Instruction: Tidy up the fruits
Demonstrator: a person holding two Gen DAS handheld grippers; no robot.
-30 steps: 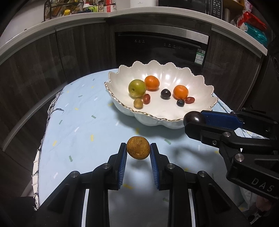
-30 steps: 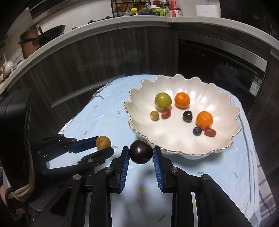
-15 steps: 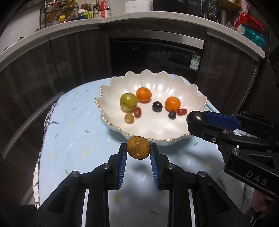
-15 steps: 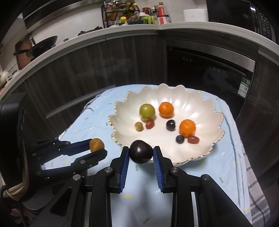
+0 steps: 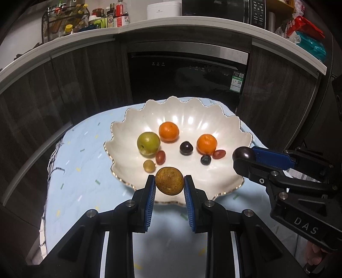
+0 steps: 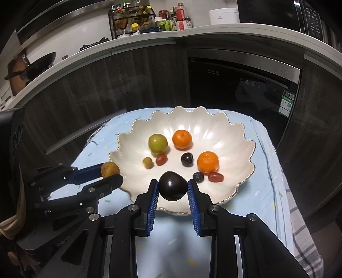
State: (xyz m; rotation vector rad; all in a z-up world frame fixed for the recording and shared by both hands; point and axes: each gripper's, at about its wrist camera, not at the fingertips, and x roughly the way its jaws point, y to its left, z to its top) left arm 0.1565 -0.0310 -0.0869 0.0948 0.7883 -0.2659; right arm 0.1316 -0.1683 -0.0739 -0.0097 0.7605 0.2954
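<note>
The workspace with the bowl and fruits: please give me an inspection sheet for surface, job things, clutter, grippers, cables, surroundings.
Surface: light blue tablecloth with small coloured flecks.
Job's things: white scalloped bowl holds a green fruit, two oranges, a dark plum, two red cherry tomatoes, a small brown fruit and a blueberry.
Clutter: nothing seen on the cloth.
Grippers: left gripper shut on a round brown fruit; right gripper shut on a large dark plum; both at the bowl's near rim.
Cables: nothing seen.
Surroundings: dark cabinets, a built-in appliance, a countertop with a bottle rack, a checked towel.
</note>
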